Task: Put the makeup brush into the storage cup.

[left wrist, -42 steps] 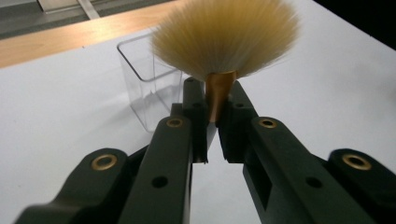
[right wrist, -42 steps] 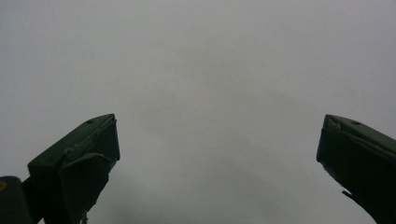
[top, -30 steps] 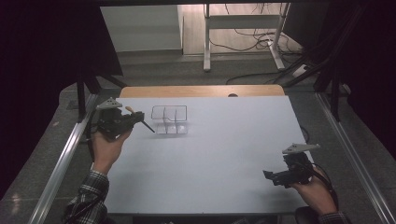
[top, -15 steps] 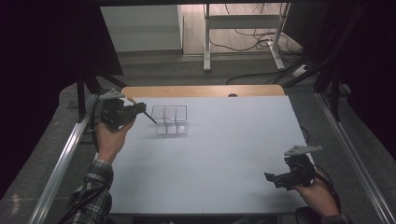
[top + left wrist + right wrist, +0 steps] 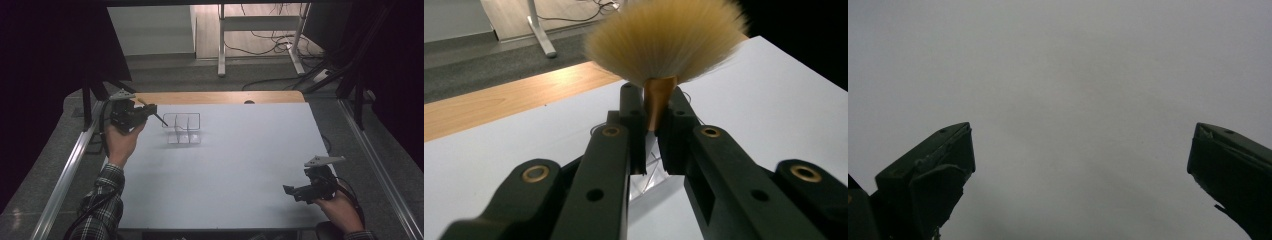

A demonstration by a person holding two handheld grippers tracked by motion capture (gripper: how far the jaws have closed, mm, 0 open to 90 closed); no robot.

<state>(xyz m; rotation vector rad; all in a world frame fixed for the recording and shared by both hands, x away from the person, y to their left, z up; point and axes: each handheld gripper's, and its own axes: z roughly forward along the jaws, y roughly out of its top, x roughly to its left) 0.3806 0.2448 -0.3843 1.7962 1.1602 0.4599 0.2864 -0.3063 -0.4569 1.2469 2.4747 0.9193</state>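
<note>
Makeup brush (image 5: 659, 45), a fluffy tan-bristled head on a copper ferrule with a thin dark handle, is sitting clamped in the left gripper (image 5: 651, 107) near the far left corner of the white table (image 5: 240, 165). In the left gripper view the jaws are pinching the ferrule just below the bristles, which are fanning out above the fingertips. In the high view the dark handle (image 5: 160, 119) is pointing out of the left gripper (image 5: 145, 111) toward the clear plastic divided organiser (image 5: 182, 128), which is standing just beside it, slightly nearer the table's middle; the handle tip is hanging close to the organiser's left wall, and whether it is touching cannot be told.

The step in hand looks like slotting the brush handle-first into one of the organiser's compartments. To do that well, the person should be tipping the handle more steeply downward, centring the tip over one compartment rather than over a divider, and lowering slowly, since the light transparent box could slide or tip if the handle pushes on its wall. Letting go should wait until the handle is resting on the bottom.

Over by the near right corner, the right gripper (image 5: 300, 192) is resting low above the table. Its jaws are spread wide in the right gripper view, with bare white surface between them and nothing held.
</note>
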